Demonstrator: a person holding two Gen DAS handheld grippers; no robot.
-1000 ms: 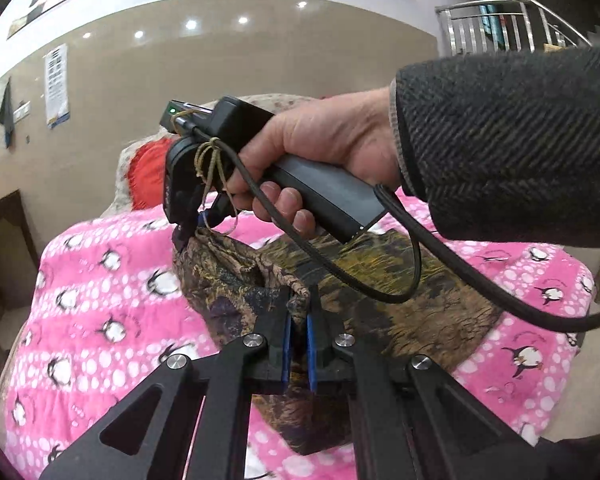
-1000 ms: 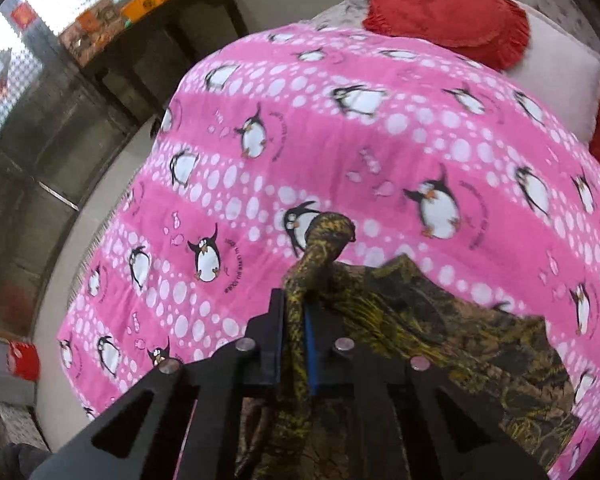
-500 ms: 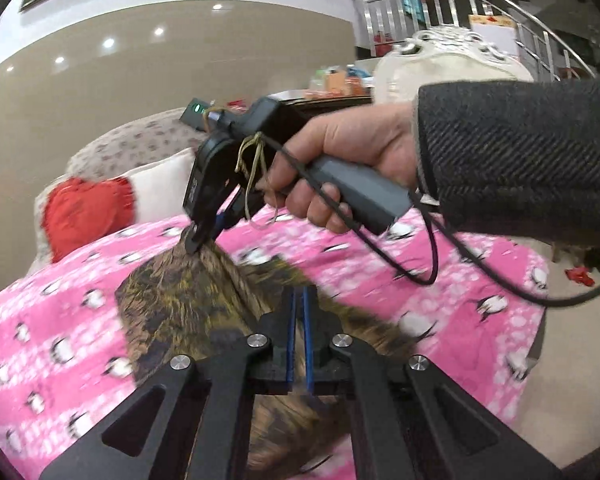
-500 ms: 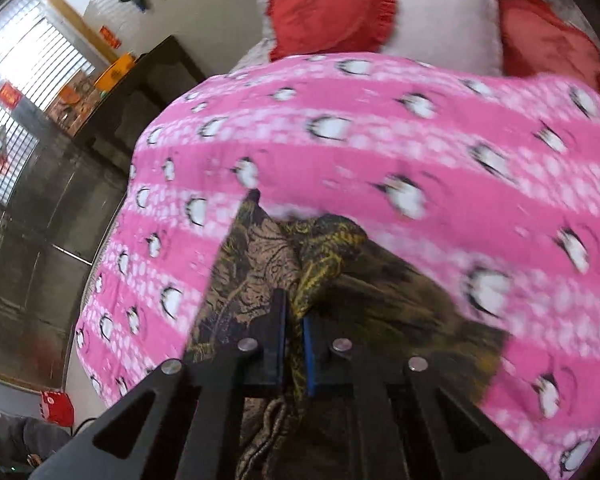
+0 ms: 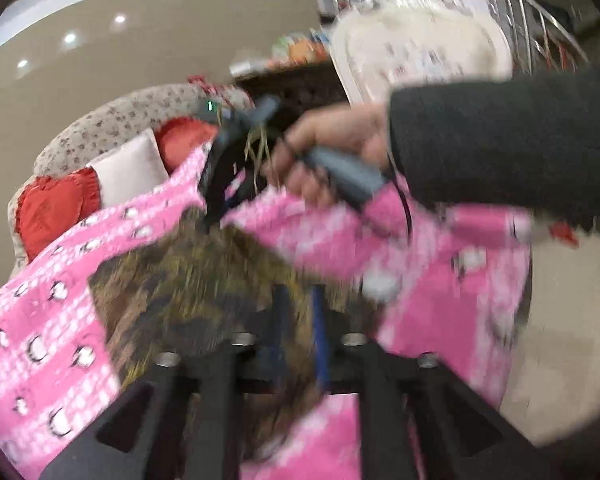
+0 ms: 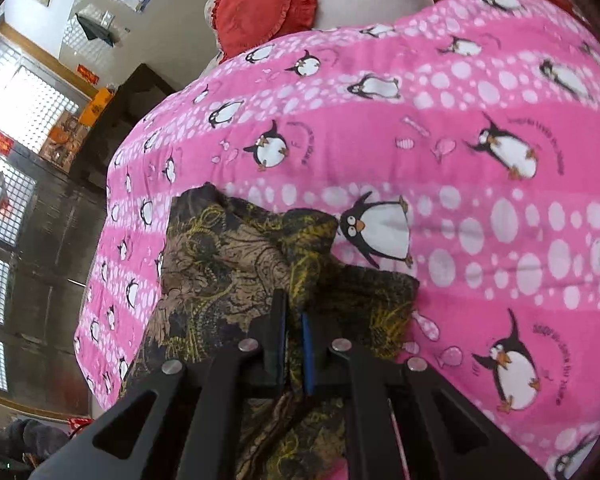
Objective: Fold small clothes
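Your right gripper [image 6: 294, 332] clamps the brown patterned garment [image 6: 228, 264], pink penguin blanket [image 6: 480, 128] ahead. Your left gripper [image 5: 298, 320] pinches its other edge, fingers parted slightly.

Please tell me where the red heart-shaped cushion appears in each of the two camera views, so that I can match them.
Left wrist view: red heart-shaped cushion at the left edge, behind the pink penguin blanket.
Right wrist view: the cushion at the top, left of centre.
Shared landmark: the brown patterned garment, lying on the blanket in both.
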